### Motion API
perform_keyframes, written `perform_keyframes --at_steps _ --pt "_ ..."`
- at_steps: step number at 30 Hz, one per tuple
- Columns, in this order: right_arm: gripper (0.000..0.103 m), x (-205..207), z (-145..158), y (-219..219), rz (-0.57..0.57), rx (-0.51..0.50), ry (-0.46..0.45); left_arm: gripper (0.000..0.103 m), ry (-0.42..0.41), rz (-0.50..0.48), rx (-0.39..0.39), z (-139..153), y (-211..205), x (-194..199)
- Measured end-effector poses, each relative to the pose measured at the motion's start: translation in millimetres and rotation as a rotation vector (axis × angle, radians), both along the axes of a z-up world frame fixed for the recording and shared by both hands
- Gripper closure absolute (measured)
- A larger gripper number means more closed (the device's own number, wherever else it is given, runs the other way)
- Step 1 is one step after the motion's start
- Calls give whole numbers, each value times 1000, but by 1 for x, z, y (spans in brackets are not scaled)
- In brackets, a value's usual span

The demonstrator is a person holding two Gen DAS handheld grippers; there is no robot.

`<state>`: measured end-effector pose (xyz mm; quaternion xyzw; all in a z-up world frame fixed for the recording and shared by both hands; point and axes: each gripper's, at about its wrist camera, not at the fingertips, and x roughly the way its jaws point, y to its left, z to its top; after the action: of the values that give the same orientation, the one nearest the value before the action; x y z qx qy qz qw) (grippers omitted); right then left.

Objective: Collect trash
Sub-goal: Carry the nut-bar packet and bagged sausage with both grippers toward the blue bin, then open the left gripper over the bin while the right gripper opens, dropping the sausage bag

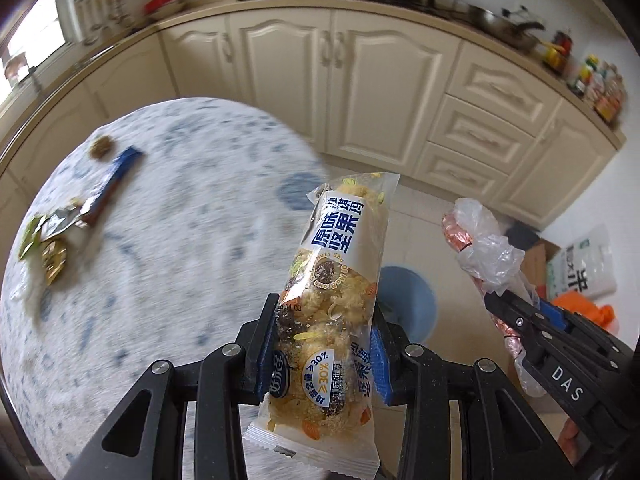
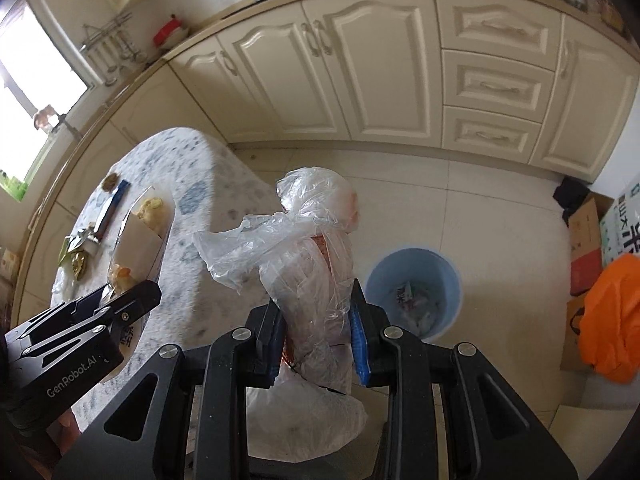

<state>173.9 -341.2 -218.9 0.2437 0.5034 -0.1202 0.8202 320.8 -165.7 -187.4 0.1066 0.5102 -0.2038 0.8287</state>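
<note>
My left gripper (image 1: 324,320) is shut on a clear snack packet (image 1: 340,248) with blue lettering, which stands upright between the blue pads. It hangs past the table's edge. My right gripper (image 2: 316,324) is shut on a crumpled clear plastic bag (image 2: 308,248) with pinkish foil inside. A blue bin (image 2: 414,292) with some trash in it stands on the floor just right of that bag. In the right wrist view the left gripper (image 2: 120,300) and its snack packet (image 2: 136,240) show at the left. In the left wrist view the right gripper (image 1: 516,312) and its plastic bag (image 1: 484,240) show at the right, with the blue bin (image 1: 412,300) between the two.
A round table (image 1: 160,260) with a blue-patterned white cloth still carries a blue wrapper (image 1: 116,180), foil wrappers (image 1: 52,236) and a brown lump (image 1: 102,147). Cream kitchen cabinets (image 2: 360,80) line the back. Cardboard boxes (image 2: 584,240) and an orange bag (image 2: 616,320) sit on the floor at the right.
</note>
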Motion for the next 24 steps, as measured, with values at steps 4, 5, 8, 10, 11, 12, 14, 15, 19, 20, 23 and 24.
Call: perform_keyframes --at_steps 4,5,8,10,11,12,14,15,19,20,23,24 --pt "75 -15 -6 -33 -78 4 21 67 33 -76 21 -12 -42 6" --pt "75 -18 -8 -39 -92 5 27 67 38 -94 25 -16 -53 8" --pt "75 -28 -13 -58 -133 10 48 67 85 -136 43 -35 -82 17" --pt "75 -34 -16 -70 -162 10 64 67 114 -163 49 -46 -99 23" --pt "75 -36 -17 -74 -172 11 71 67 123 -177 56 -52 -108 28" --pt "75 -38 -19 -80 -185 15 80 67 134 -193 64 -58 -116 32" --pt "75 -42 -24 -89 -208 22 97 65 163 -213 78 -69 -131 42" --pt "75 -43 -27 -94 -217 26 106 65 178 -217 74 -73 -137 48" --pt "75 -44 -40 -109 -240 43 138 53 180 -231 86 -82 -155 69" --pt "75 -43 -42 -109 -242 47 143 52 168 -228 92 -82 -159 72" --pt "75 -41 -49 -112 -238 62 153 49 156 -218 100 -84 -165 79" --pt "75 -40 -52 -112 -236 67 157 49 156 -214 103 -86 -167 80"
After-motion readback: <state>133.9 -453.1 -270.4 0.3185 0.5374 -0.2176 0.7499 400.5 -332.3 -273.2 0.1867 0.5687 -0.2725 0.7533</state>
